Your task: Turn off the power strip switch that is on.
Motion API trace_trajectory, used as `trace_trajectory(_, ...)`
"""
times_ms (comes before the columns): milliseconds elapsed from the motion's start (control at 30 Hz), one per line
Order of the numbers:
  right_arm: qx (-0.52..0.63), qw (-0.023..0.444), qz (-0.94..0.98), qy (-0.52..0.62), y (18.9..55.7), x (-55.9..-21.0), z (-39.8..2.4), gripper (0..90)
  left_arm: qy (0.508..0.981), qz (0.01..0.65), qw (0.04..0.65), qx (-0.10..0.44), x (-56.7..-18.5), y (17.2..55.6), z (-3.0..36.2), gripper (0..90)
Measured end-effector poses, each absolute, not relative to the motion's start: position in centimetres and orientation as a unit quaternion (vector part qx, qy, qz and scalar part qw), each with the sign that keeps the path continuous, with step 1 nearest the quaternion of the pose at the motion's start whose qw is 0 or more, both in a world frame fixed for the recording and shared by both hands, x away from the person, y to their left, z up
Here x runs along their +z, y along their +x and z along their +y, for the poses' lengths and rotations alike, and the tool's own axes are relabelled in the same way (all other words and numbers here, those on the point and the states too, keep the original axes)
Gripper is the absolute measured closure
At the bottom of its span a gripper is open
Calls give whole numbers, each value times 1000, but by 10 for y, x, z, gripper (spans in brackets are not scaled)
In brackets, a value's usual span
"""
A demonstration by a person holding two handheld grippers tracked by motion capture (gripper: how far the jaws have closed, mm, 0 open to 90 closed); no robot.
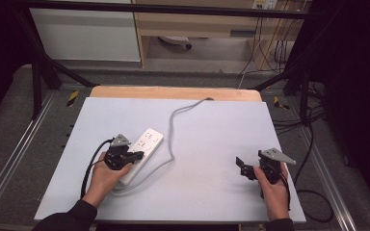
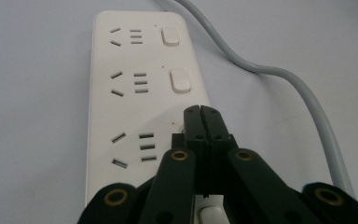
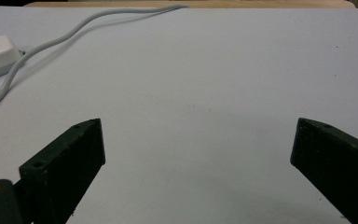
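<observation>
L gripper (image 2: 200, 109): jaws fully closed, pad to pad, nothing clamped between them. Tips sit over the power strip, at the rocker switch of the 3rd socket row; contact w/ switch can't be confirmed.
L hand (image 1: 107, 174): wraps the gripper body, at near end of the strip.
Power strip (image 2: 135, 93): white, flat on the table (image 1: 212, 144), directly under and ahead of L gripper. Sockets run away from the tips; two more switches (image 2: 179, 80) beyond the tips.
Cord (image 1: 172, 139): grey, loops back just right of L gripper, then runs to far table edge.
R gripper (image 3: 198, 140): jaws wide apart, nothing between, bare tabletop below. Well apart from the strip, which lies far to its left.
R hand (image 1: 274, 185): holds gripper body, near the table's right edge.
</observation>
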State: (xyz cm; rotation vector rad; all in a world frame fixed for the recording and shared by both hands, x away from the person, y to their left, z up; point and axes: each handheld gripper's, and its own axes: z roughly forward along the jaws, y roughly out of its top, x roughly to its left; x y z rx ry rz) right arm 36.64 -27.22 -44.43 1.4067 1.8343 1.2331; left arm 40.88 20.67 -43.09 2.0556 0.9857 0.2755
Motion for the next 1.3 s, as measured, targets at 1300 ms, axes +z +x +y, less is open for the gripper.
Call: trace_trajectory(1300,456,260,676,517,366,-443,-273,34,810,389,424,116,-430,407,205,900)
